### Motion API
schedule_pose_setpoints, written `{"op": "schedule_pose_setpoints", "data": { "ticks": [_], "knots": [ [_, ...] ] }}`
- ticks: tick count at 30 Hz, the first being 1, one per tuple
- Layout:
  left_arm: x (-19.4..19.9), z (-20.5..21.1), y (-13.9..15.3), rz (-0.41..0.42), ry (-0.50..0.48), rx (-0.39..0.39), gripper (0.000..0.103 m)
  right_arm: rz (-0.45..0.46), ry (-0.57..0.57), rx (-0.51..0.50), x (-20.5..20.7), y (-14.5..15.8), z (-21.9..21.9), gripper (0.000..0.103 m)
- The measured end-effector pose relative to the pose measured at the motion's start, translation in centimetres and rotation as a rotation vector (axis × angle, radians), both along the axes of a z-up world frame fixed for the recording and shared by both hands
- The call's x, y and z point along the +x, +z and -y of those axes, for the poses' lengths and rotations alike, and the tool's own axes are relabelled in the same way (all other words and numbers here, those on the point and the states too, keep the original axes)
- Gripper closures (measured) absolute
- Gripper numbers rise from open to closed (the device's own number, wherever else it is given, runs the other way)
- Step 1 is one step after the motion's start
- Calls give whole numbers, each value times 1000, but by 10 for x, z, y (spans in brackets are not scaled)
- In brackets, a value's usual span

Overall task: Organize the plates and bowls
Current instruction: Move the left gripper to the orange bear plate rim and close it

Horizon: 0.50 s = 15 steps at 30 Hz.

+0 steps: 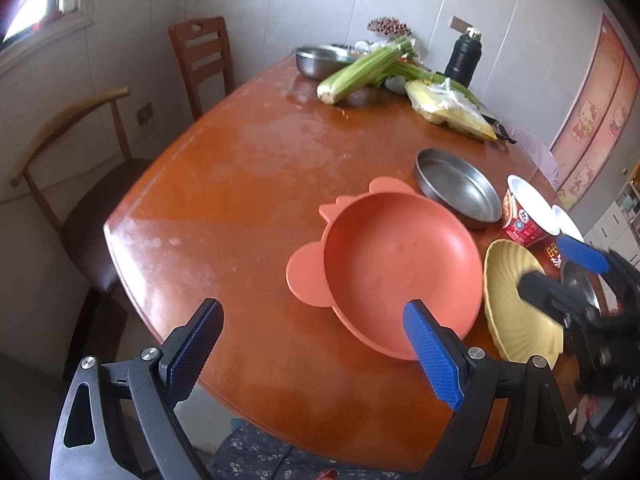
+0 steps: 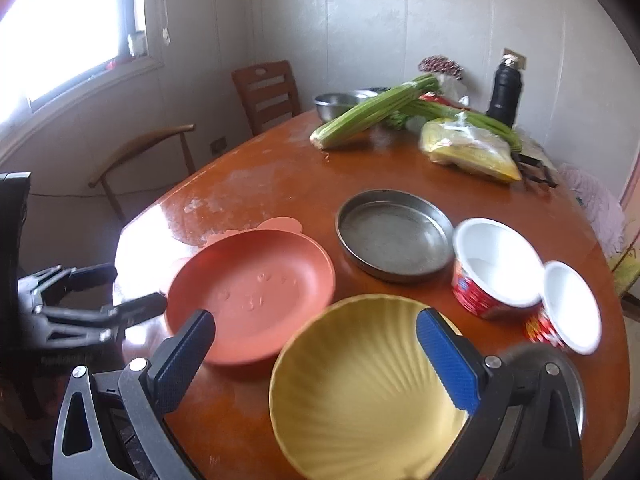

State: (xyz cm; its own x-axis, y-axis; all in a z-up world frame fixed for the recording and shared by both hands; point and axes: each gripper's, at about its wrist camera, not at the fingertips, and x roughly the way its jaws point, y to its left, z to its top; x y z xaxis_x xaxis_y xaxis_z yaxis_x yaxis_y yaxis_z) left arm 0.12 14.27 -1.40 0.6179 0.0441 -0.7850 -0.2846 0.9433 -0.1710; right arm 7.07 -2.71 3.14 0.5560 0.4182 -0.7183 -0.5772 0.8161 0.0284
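An orange animal-shaped plate (image 1: pixel 400 268) (image 2: pixel 252 288) lies near the table's front edge. A yellow shell-ribbed plate (image 1: pixel 516 312) (image 2: pixel 360 388) lies to its right. A round steel pan (image 1: pixel 460 188) (image 2: pixel 394 234) sits behind them. Two red paper bowls with white insides (image 1: pixel 526 216) (image 2: pixel 496 268) (image 2: pixel 568 312) stand to the right. My left gripper (image 1: pixel 312 356) is open and empty, above the table's front edge, its right finger over the orange plate's near rim. My right gripper (image 2: pixel 316 356) is open, hovering over the yellow plate; it also shows in the left wrist view (image 1: pixel 560 272).
On the wooden table (image 1: pixel 248 168), at the far end, lie celery (image 1: pixel 360 68) (image 2: pixel 372 116), a steel bowl (image 2: pixel 334 104), a yellow plastic bag (image 2: pixel 468 148) and a black bottle (image 2: pixel 506 92). Two chairs (image 1: pixel 200 60) (image 1: pixel 80 176) stand on the left.
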Motion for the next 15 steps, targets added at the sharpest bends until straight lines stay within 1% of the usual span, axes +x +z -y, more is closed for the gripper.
{"op": "schedule_pose_setpoints", "data": {
  "ticks": [1,3,7,8,10,11,14,15],
  "knots": [
    [3,-1,-5,-15,1,-9,11,-8,2,-3,5,-2,-4,2],
    [8,-1,-11,-32,2,-21,11,-26,6,-23,17,-8,-13,5],
    [15,1,-20,-55,3,-26,11,-3,12,-93,31,-17,-33,9],
    [15,0,-21,-56,3,-29,11,-21,21,-95,37,-21,-37,14],
    [18,-2,-23,-60,19,-37,11,-53,25,-89,45,-27,-41,18],
    [19,-2,-24,-60,26,-41,11,-63,28,-90,49,-30,-43,22],
    [23,-3,-25,-63,32,-49,11,-75,43,-107,55,-38,-49,31],
    [24,-2,-26,-66,31,-50,11,-81,49,-112,57,-40,-50,33]
  ]
}}
